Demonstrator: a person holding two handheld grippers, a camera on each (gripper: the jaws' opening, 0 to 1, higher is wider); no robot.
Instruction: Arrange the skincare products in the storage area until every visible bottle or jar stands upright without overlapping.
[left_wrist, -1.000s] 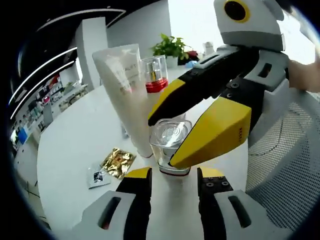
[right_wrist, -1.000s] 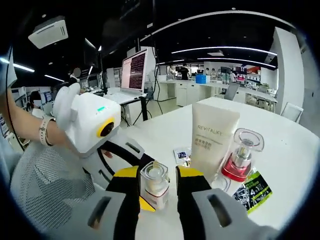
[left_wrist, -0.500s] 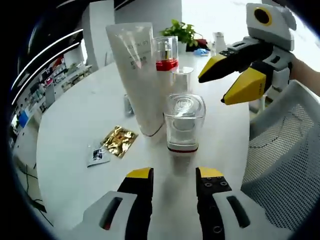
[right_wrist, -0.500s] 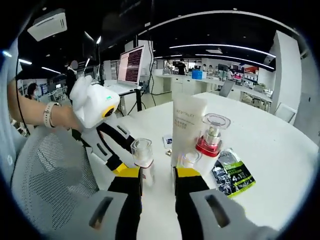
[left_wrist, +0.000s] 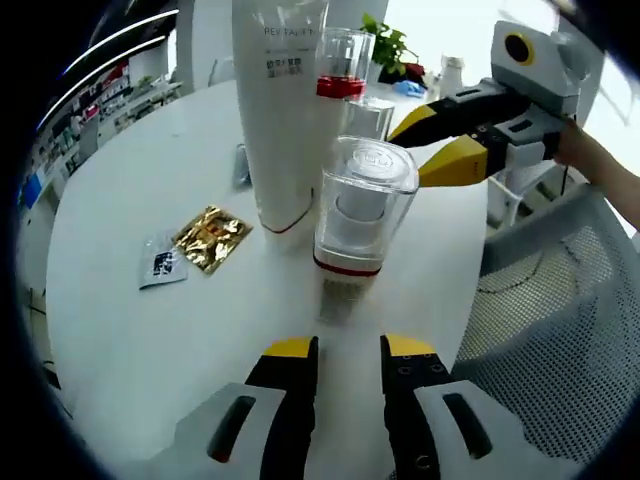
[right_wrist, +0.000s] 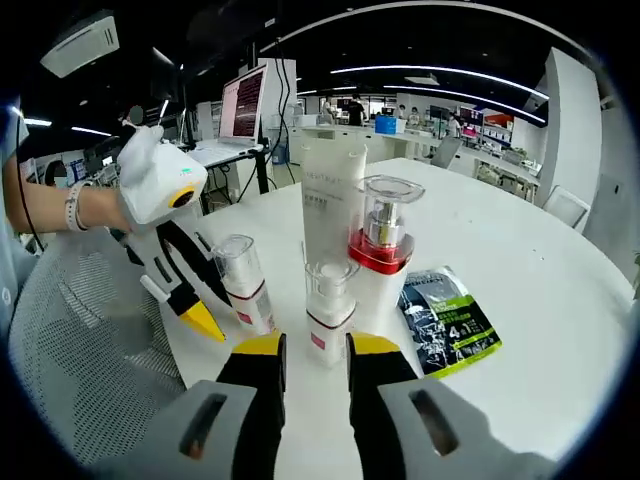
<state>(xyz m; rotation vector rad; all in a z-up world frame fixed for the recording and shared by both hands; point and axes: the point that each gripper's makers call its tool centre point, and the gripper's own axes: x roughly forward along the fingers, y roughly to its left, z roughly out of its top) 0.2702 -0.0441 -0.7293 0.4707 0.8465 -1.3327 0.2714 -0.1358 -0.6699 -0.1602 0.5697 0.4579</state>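
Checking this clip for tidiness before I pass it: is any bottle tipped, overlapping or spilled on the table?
Nothing stands out. The tall white tube, the red-collared clear-capped bottle and the two small clear-capped bottles all stand upright. The dark sachet and gold sachet lie flat beside them, with no spill.

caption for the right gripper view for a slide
Right gripper empty before a small pump bottle, beside a white tube, red-collared bottle, clear-capped bottle and dark sachet.
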